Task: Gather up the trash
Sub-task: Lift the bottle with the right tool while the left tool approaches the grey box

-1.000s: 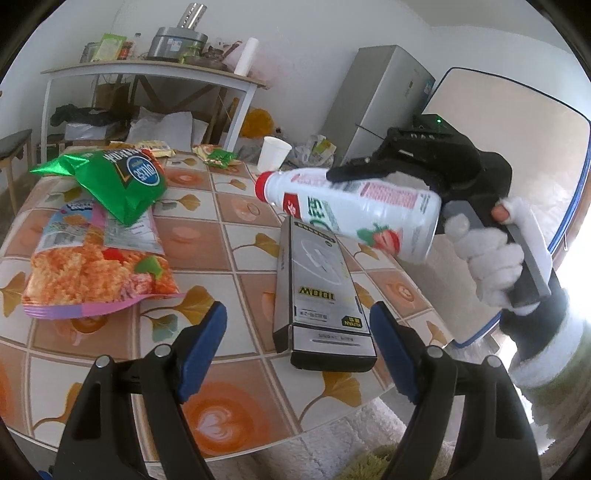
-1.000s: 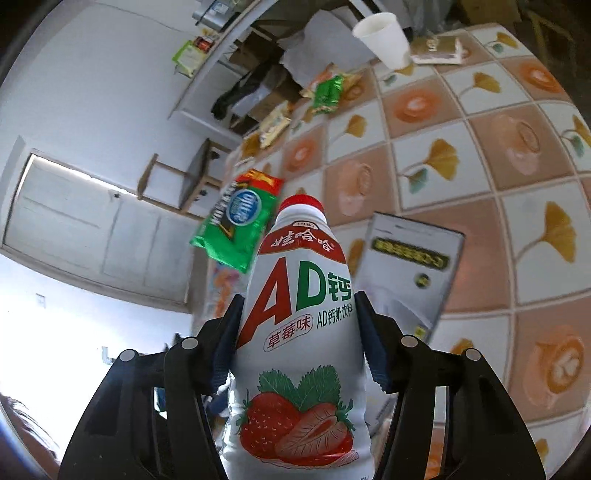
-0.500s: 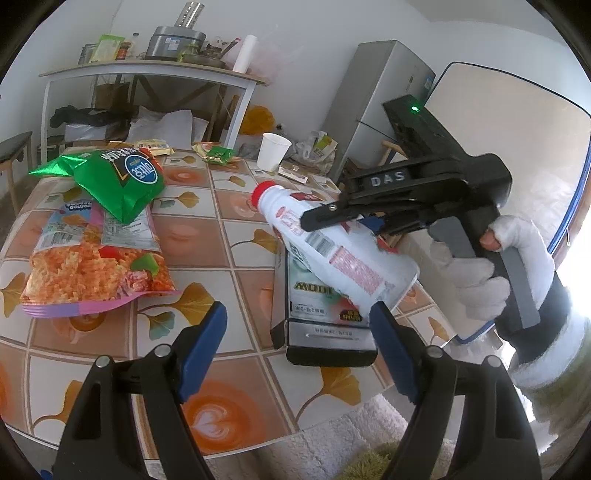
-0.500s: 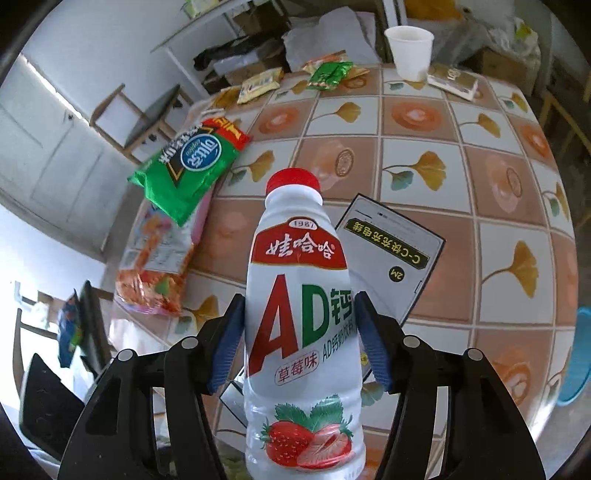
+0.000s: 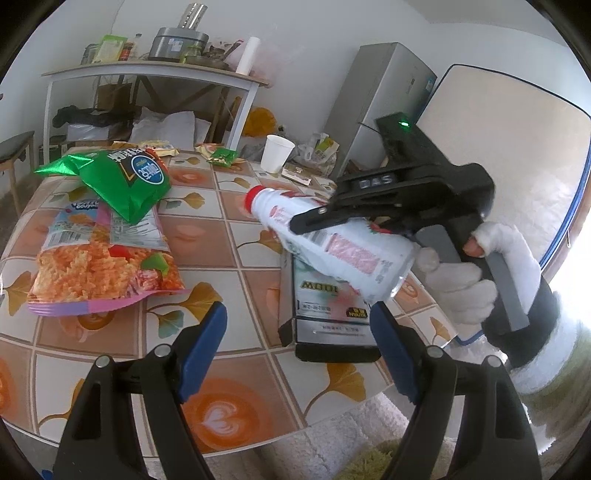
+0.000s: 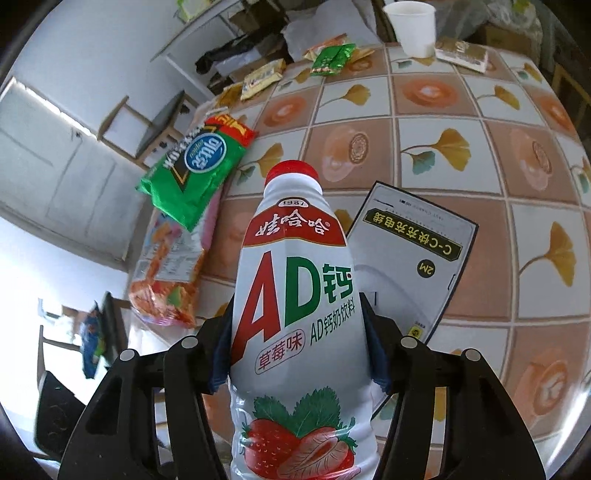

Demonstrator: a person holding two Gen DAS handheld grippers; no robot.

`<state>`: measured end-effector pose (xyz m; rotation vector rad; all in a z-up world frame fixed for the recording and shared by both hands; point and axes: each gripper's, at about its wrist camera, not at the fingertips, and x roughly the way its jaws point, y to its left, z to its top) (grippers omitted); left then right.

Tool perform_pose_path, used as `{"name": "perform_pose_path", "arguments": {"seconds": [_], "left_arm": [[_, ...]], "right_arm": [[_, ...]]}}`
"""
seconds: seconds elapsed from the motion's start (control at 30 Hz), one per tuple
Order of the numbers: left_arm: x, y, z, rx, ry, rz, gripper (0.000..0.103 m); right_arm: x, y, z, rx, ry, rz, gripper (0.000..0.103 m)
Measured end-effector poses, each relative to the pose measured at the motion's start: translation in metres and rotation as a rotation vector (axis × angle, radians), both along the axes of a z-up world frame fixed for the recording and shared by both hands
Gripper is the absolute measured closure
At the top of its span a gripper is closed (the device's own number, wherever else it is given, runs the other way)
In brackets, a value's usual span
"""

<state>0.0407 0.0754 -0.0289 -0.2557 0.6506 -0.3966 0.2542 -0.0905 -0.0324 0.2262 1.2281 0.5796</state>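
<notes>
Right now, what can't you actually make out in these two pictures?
- Bottle: its base is cut off by the right wrist view's bottom edge; whether any drink remains is unclear.
- Black box: the bottle hides its far end in the left wrist view.
- Orange snack bag: the green bag overlaps its top.
- Where the trash goes: no bin shows in either view.

One bottle [image 6: 295, 295], one flat box [image 6: 410, 266], one paper cup [image 6: 412, 26], two large snack bags [image 5: 122, 177] [image 5: 99, 262]
</notes>
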Motion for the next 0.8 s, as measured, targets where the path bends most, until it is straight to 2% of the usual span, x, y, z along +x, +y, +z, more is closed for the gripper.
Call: {"name": "perform_pose_path", "arguments": {"seconds": [0.13, 0.27, 0.4, 0.6, 0.67, 0.8], "left_arm": [[0.002, 0.001, -0.003, -0.011, 0.015, 0.006, 0.026], [0.008, -0.002, -0.008, -0.016, 0.041, 0.001, 0.026], [0.017, -0.007, -0.01, -0.043, 0.068, -0.017, 0.026], [0.049, -0.02, -0.012, -0.089, 0.131, -0.054, 0.026], [0.069, -0.024, -0.018, -0.12, 0.195, -0.072, 0.026], [0.092, -0.03, -0.029, -0.131, 0.279, -0.083, 0.026]], "right_arm": [[-0.004, -0.023, 0.01, 0.08, -0.007, -0.051, 0.048], [-0.017, -0.055, 0.031, 0.142, -0.065, -0.11, 0.048], [-0.033, -0.094, 0.046, 0.094, -0.152, -0.231, 0.047], [-0.033, -0.119, 0.017, 0.005, -0.113, -0.343, 0.047], [-0.028, -0.115, 0.004, 0.008, -0.085, -0.339, 0.047], [-0.022, -0.101, -0.013, 0.031, -0.046, -0.297, 0.048]]}}
